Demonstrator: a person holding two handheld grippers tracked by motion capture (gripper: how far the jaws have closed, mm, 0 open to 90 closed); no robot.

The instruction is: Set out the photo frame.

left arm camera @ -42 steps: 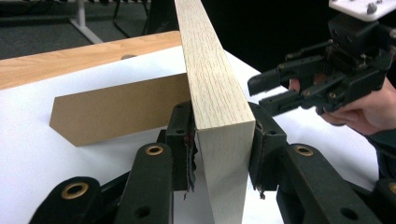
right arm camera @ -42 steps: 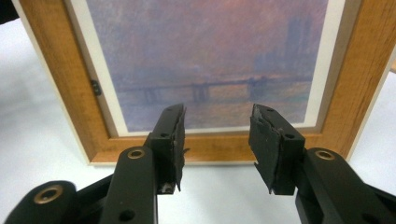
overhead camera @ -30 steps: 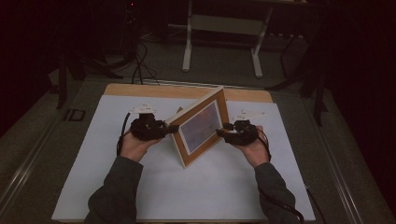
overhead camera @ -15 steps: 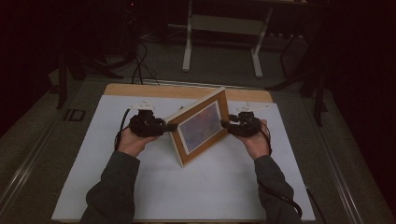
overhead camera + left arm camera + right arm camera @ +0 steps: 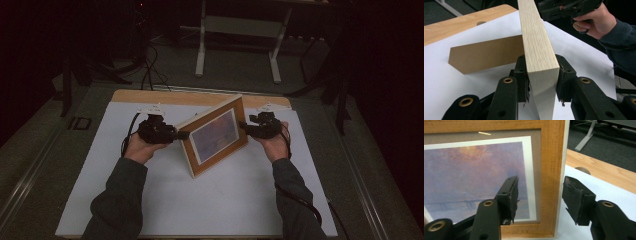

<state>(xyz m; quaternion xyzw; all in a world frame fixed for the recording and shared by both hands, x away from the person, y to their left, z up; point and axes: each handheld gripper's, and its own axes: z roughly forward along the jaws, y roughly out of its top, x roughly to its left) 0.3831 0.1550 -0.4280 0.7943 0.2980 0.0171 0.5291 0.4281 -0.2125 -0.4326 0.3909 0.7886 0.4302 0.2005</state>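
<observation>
Since the earlier frames the right gripper (image 5: 243, 126) has drawn back off the picture frame (image 5: 215, 135), its jaws just opening. High view: the frame stands tilted on the white sheet (image 5: 200, 200), mid-table. Left gripper view: the left gripper (image 5: 541, 72) clamps the frame's edge; its back stand shows partly. Right gripper view: pads parted, not pressing. Probably stiff, light, glass fragile: grip the wooden edges

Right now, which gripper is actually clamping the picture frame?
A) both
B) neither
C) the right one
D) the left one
D: the left gripper presses its pads on the picture frame edge, while the right gripper has just been opening, its pads clear of the frame between them.
</observation>
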